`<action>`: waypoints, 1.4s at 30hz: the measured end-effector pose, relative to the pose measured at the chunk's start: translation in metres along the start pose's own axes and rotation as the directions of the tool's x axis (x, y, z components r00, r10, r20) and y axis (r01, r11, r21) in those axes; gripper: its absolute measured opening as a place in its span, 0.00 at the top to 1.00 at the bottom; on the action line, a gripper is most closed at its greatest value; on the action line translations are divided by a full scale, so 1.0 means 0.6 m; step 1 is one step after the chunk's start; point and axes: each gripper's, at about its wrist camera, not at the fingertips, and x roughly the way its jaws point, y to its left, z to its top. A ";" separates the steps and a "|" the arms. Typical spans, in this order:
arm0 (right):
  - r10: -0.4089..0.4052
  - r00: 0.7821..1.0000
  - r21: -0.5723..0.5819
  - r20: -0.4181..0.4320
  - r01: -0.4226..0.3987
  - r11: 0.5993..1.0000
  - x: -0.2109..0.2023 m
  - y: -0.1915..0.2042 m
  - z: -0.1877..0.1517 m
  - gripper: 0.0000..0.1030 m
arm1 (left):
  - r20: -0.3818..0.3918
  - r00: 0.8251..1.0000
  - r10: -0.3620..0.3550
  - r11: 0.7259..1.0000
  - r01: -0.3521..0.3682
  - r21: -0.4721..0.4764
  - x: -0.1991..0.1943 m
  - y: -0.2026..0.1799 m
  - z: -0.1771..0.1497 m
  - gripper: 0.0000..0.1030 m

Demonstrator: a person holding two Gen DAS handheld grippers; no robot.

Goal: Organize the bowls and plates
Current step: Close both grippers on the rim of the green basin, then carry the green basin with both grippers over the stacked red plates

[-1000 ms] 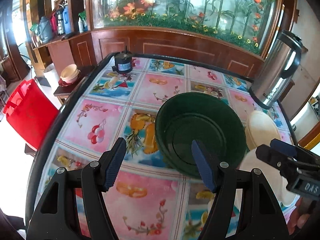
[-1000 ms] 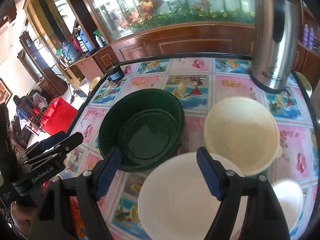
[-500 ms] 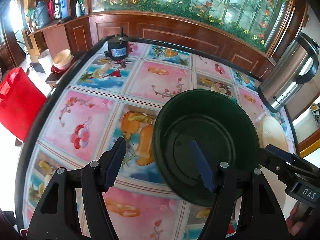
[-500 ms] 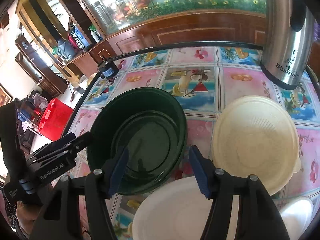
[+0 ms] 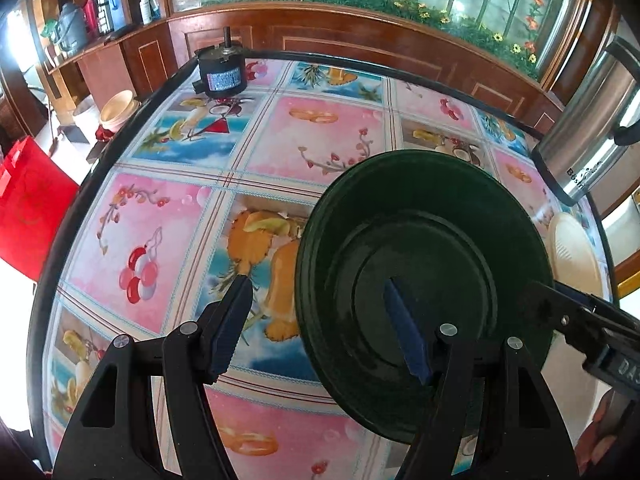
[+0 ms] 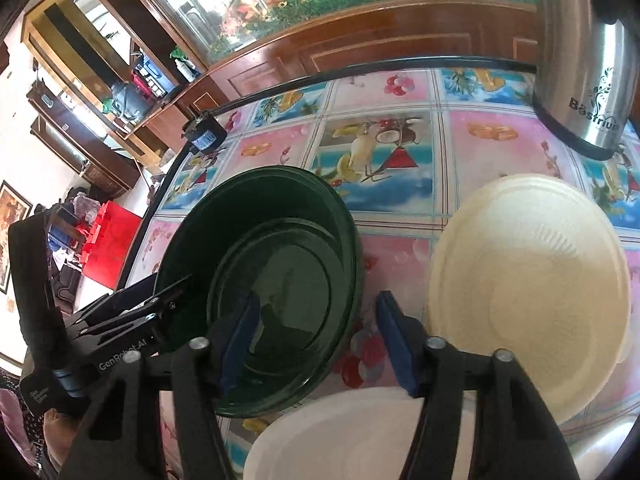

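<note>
Green bowl [image 6: 260, 292]: middle of table, just left of cream plate [image 6: 528, 288].
Left gripper [image 5: 320, 320]: apart, straddling bowl's left wall.
Right gripper [image 6: 316, 332]: closing astride right wall, not yet pinching.
Risk: uneven two-sided pinch probably tips or slides bowl.

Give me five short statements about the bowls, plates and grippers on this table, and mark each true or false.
1. Both grippers straddle the rim of the green bowl. True: the left gripper and the right gripper each have one finger inside and one outside.
2. The green bowl holds food. False: it is empty.
3. The cream plate lies right of the green bowl. True.
4. The steel kettle lies on its side. False: it stands upright.
5. The right gripper is shut on the white plate. False: its jaws are closing around the bowl's rim.
</note>
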 end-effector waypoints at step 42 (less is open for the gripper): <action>0.067 0.989 -0.227 0.129 -0.036 0.973 -0.147 0.188 -0.166 0.76 | 0.145 0.987 -0.075 0.995 0.084 -0.058 -0.267 0.157 -0.181 0.88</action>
